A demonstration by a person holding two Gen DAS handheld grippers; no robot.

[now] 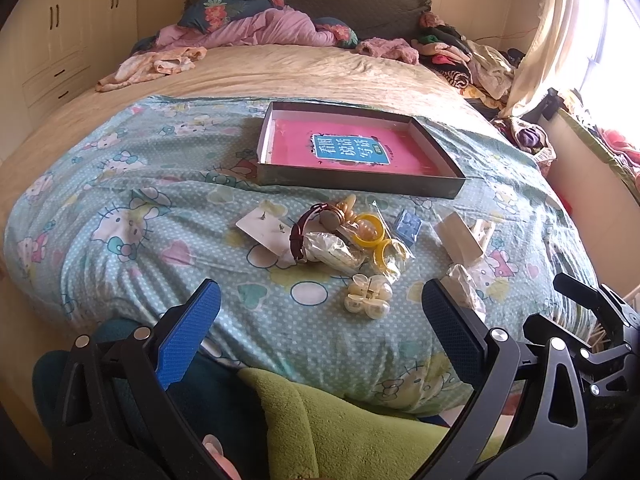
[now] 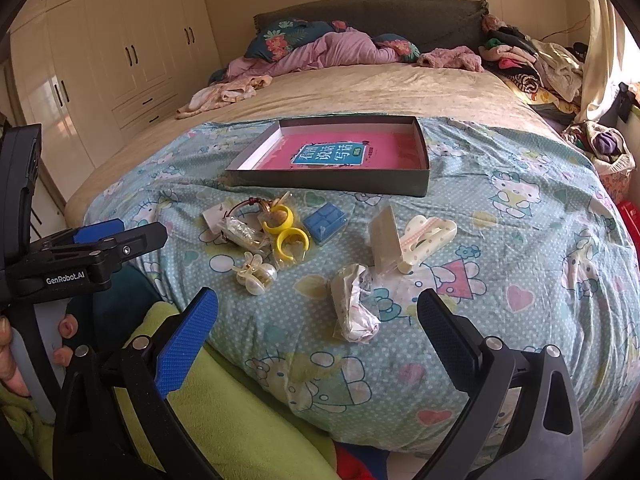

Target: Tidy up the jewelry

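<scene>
A pile of jewelry lies on the blue cartoon quilt (image 1: 120, 184): a pearl hair claw (image 1: 368, 296) (image 2: 256, 272), yellow rings in bags (image 1: 372, 232) (image 2: 286, 228), a brown bracelet (image 1: 304, 228), an earring card (image 1: 262, 228), a blue box (image 1: 408, 224) (image 2: 324, 222), a white clip (image 2: 428, 236) and a crumpled bag (image 2: 354, 308). A grey tray with a pink floor (image 1: 356, 148) (image 2: 340, 152) sits behind them. My left gripper (image 1: 320, 332) is open, just short of the hair claw. My right gripper (image 2: 320, 336) is open, just short of the crumpled bag.
The left gripper's body (image 2: 80, 256) shows at the left of the right wrist view. Green cloth (image 2: 224, 412) lies at the near edge. Pillows and clothes (image 1: 260, 24) pile up at the bed's head. Wardrobes (image 2: 100, 60) stand left, a window and curtain (image 1: 560, 20) right.
</scene>
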